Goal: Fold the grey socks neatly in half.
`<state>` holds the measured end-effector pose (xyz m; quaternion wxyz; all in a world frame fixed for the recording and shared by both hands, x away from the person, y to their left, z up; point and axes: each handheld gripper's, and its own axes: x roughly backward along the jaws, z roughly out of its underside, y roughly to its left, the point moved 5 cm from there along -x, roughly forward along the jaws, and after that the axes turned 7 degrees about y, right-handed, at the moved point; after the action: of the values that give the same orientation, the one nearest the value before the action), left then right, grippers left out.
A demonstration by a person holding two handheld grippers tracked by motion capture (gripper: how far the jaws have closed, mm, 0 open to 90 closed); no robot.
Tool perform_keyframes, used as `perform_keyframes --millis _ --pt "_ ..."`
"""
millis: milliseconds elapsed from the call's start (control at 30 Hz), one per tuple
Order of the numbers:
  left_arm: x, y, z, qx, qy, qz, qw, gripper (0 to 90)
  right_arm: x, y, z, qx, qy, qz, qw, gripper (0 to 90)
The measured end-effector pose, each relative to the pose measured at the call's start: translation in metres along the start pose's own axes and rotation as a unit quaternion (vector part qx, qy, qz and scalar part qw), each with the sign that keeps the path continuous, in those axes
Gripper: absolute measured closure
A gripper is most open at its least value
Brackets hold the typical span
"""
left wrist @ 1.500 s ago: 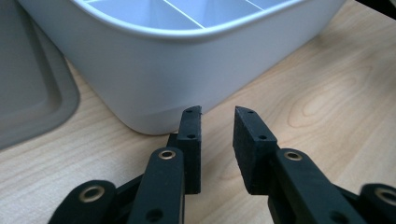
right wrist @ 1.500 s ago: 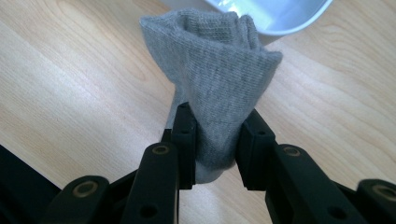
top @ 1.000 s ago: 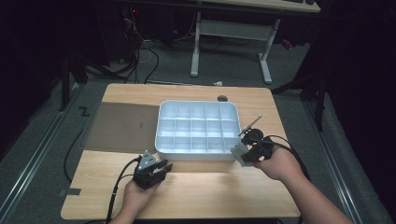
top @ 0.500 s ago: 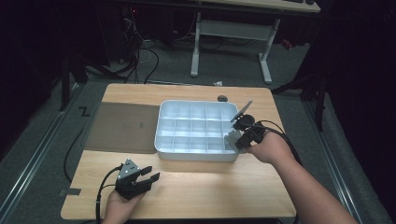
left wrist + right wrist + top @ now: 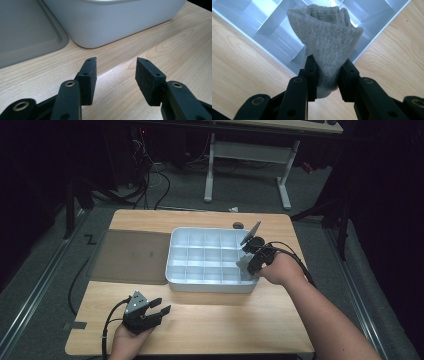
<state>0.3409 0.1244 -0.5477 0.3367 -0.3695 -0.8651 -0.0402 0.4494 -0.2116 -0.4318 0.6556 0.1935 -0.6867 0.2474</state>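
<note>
a light wood-grain tabletop (image 5: 210, 320) stands in a dim room, lit from above so that its surface is the brightest part of the scene. grey carpet floor (image 5: 45, 270) surrounds it, fading to near black at the edges. behind it stands a second desk on a white frame (image 5: 247, 155) with two legs and a crossbar. black cables (image 5: 150, 175) lie tangled on the floor at the back left. a pale rail (image 5: 35, 290) runs diagonally along the floor at the left.

Left claw (image 5: 116, 75) low, jaws apart; right claw (image 5: 327, 75) clamped, forearm extended.
</note>
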Motion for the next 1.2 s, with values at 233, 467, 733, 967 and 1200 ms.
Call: perform_keyframes --millis 233,467,733,967,1200 --pt "-0.002 -0.002 0.000 -0.005 0.002 0.000 1.0000 52.2 -0.017 -0.004 -0.005 0.002 0.043 -0.007 0.9991 72.4" --pt "-0.001 -0.002 0.000 -0.006 0.003 0.002 1.0000 51.8 -0.037 -0.002 -0.014 0.011 0.085 -0.008 0.9963 72.4" --pt "-0.001 -0.003 0.000 -0.005 0.000 0.003 1.0000 51.6 -0.057 0.001 -0.019 0.014 0.120 0.009 0.9926 73.0" --pt "-0.001 -0.003 0.000 -0.005 0.001 0.004 1.0000 51.6 -0.064 0.000 -0.021 0.020 0.129 0.016 0.9914 72.5" --pt "-0.001 -0.003 0.000 -0.004 0.001 0.005 1.0000 51.6 -0.058 -0.001 -0.019 0.023 0.118 0.019 0.9925 65.0"
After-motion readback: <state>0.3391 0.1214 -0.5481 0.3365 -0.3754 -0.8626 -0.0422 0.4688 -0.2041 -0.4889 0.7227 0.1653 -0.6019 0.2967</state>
